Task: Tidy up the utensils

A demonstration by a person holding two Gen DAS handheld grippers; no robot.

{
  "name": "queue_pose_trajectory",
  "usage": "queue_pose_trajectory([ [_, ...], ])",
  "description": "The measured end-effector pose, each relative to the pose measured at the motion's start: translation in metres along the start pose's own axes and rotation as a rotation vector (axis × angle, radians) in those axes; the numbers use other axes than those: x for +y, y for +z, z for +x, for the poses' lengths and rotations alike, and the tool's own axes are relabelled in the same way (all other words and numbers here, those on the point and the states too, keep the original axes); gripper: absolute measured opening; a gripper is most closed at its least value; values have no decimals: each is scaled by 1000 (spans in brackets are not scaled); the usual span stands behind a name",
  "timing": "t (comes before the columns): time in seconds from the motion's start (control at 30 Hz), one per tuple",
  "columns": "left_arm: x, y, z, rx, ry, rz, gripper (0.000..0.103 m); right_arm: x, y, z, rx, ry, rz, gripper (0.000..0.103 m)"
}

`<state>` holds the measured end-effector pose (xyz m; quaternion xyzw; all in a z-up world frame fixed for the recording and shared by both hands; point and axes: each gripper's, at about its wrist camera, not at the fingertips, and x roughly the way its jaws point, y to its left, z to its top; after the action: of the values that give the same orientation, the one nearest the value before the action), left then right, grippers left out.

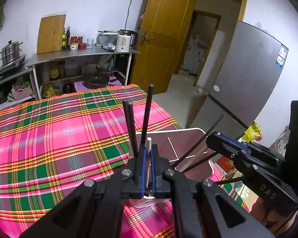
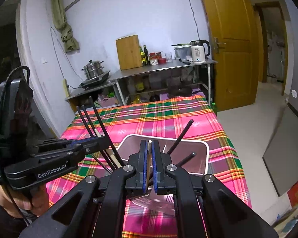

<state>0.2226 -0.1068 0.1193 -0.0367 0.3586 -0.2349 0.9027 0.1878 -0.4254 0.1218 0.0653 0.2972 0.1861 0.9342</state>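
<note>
My left gripper [image 1: 147,154] jaws pinch a pale chopstick [image 1: 148,158]; my right gripper [image 2: 149,150] jaws pinch another pale stick [image 2: 149,148] above the white tray [image 2: 205,158].

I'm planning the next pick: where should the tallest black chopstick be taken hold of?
Grip the tallest black chopstick on its bare upper shaft, coming from above. It stands nearly upright, apart from the black pair, while its foot is crowded by the left gripper, so the top seems freest.
</note>
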Motion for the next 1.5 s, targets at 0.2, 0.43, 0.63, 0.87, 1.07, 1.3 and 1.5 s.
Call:
queue_pose_trajectory([
  [0.2,-1,1,-6,-1,-1,-4,20,3,3,-8,-15,-27,-5,9],
  [0.43,-3,4,-28,-50,7,-2,35,7,6,-30,-58,-51,-15,11],
  [0.63,-10,1,-54,-99,10,25,42,15,3,-54,-97,-69,-33,12],
  [0.87,-20,-17,-82,-146,14,55,49,18,-9,-77,-120,-84,-27,12],
  [1.07,-23,-44,-90,-171,29,59,53,25,-28,-84,-113,-95,-30,12],
  [1.3,-22,-79,-91,-194,32,55,53,30,-57,-85,-91,-103,-42,12],
  [1.5,-22,-103,-92,-213,43,45,53,35,-85,-85,-76,-113,-49,12],
])
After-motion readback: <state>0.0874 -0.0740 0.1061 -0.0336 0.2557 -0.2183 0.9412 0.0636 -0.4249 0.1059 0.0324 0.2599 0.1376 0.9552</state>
